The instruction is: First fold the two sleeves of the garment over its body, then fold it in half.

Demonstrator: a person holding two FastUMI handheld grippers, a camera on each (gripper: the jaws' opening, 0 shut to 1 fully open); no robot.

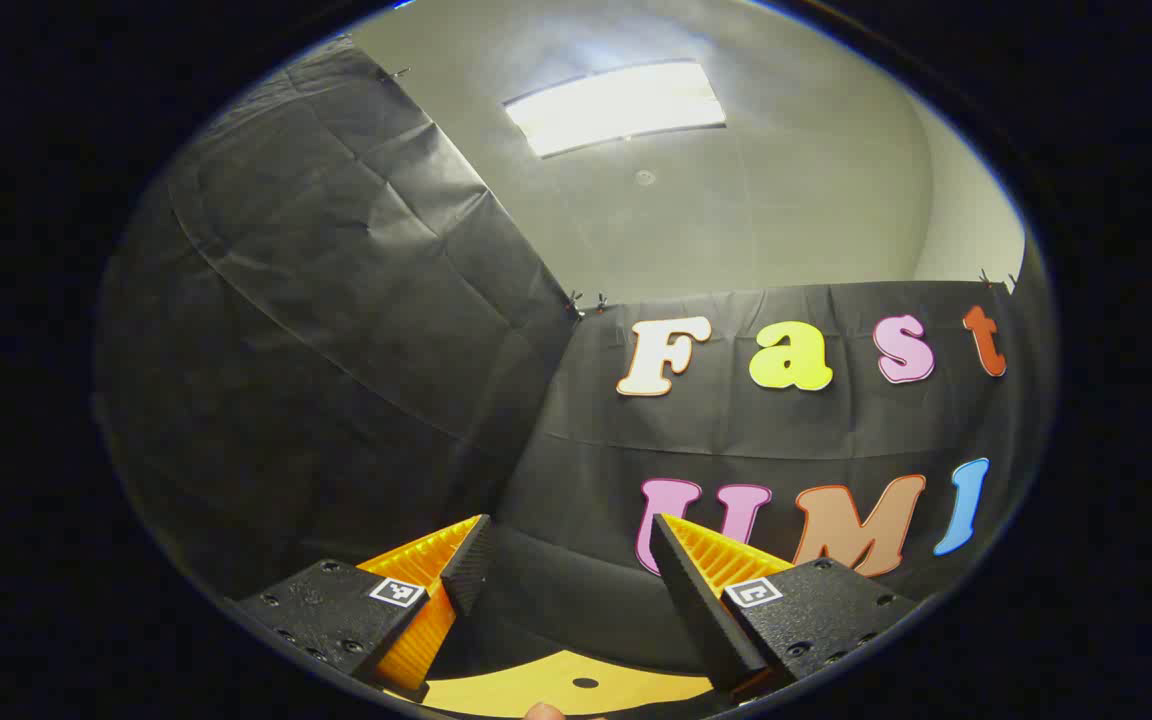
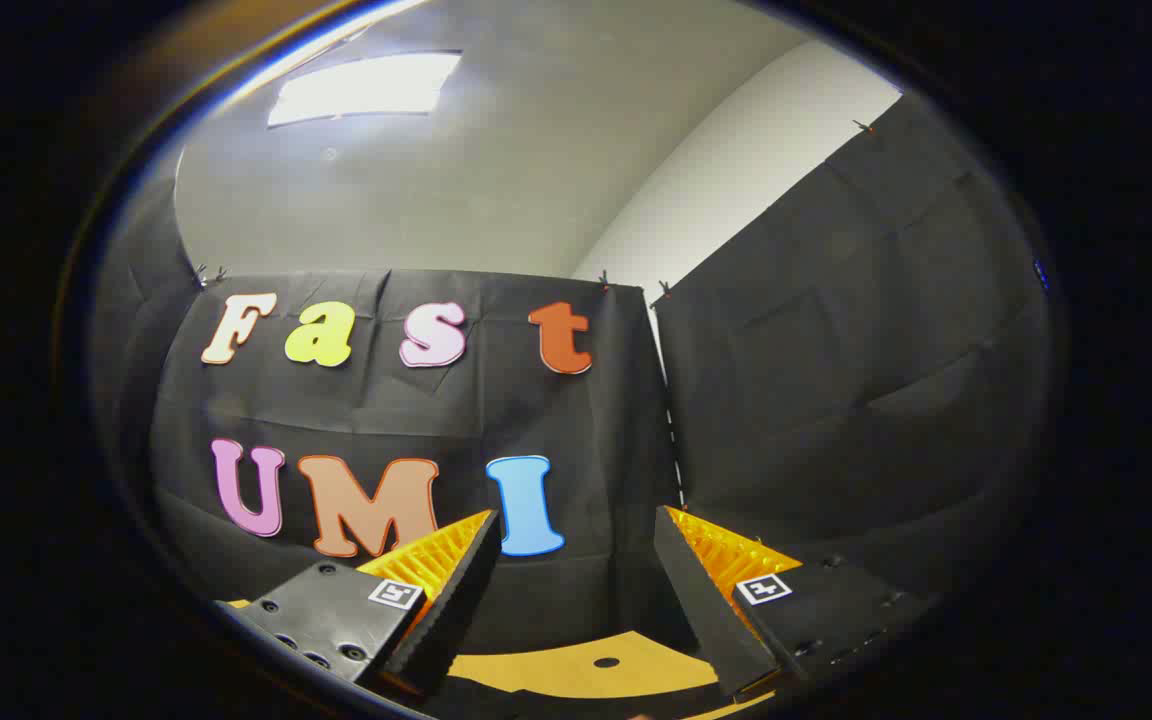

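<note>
Both cameras tilt up at the black cloth wall and the ceiling light. The left gripper and right gripper are spread wide, holding nothing. Where the garment lies cannot be told. Likely no fold is in hand; next, lower both toward a sleeve.

Ceiling light above the cloth wall, gripper before it.
</note>
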